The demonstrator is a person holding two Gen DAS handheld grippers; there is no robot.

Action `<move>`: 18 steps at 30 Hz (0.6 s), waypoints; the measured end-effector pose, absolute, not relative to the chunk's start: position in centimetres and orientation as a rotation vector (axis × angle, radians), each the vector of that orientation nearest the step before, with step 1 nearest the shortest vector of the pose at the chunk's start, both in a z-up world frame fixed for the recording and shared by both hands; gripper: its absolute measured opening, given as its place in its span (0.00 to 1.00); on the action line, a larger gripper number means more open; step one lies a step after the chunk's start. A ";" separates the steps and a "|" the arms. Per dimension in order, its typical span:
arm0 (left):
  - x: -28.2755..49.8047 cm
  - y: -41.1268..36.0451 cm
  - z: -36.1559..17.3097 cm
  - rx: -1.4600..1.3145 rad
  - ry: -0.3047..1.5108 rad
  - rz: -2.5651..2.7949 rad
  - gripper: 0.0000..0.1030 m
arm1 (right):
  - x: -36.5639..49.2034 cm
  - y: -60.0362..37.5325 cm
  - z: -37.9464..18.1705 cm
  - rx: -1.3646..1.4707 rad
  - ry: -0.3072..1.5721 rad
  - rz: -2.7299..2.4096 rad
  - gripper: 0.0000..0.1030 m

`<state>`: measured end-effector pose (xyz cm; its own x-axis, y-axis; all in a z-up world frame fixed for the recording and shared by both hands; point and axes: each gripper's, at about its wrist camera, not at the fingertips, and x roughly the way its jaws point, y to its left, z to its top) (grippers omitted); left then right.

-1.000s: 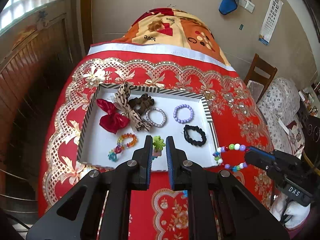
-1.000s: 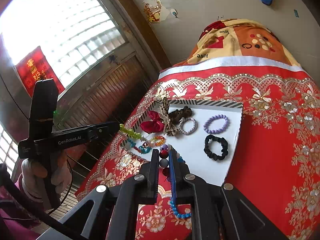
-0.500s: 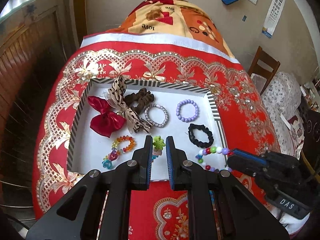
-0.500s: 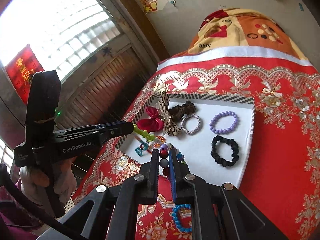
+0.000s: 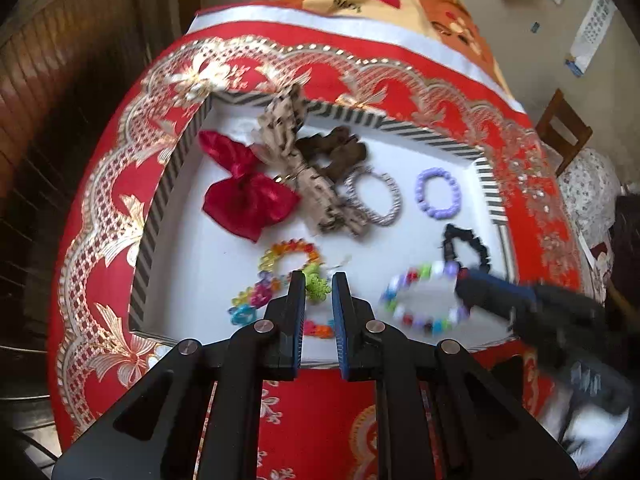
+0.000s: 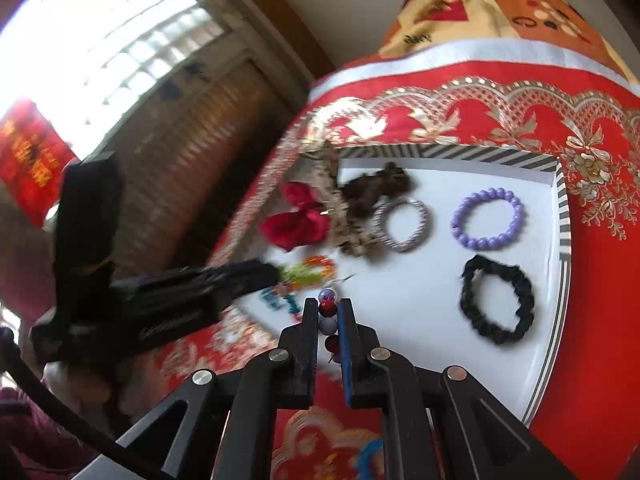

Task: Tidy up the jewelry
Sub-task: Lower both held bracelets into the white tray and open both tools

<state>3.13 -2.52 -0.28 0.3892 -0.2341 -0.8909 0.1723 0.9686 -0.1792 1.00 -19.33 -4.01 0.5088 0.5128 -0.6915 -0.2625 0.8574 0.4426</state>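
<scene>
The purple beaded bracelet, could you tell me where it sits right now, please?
In the right wrist view, the purple beaded bracelet lies in the white striped-rim tray, near its far right corner, between the silver bracelet and the black scrunchie.

right gripper (image 6: 329, 312) clamps beaded bracelet (image 6: 327, 312) | over white tray (image 6: 420, 292) | black scrunchie (image 6: 498, 300) right

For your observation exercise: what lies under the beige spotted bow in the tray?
The beige spotted bow overlaps the red bow and brown scrunchie; anything else beneath it is hidden.
</scene>
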 end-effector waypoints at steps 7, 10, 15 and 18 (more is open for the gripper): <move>4.0 -1.9 -1.8 -0.075 1.170 -0.241 0.12 | 5.1 -20.8 -7.4 0.297 1.004 0.364 0.08; 4.3 -2.1 -2.1 -0.065 1.166 -0.232 0.12 | 5.6 -20.8 -8.1 0.281 1.020 0.343 0.08; 4.9 -2.3 -2.5 -0.063 1.172 -0.222 0.13 | 5.7 -20.5 -8.4 0.237 1.033 0.321 0.08; 5.2 -2.4 -3.0 -0.062 1.188 -0.220 0.21 | 5.5 -20.4 -8.2 0.217 1.029 0.310 0.08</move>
<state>5.17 -2.41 -2.98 0.3551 -0.2030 -0.9125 0.1379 0.9768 -0.1637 5.54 -20.41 -8.19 0.4784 0.3521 -0.8044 -0.1505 0.9354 0.3199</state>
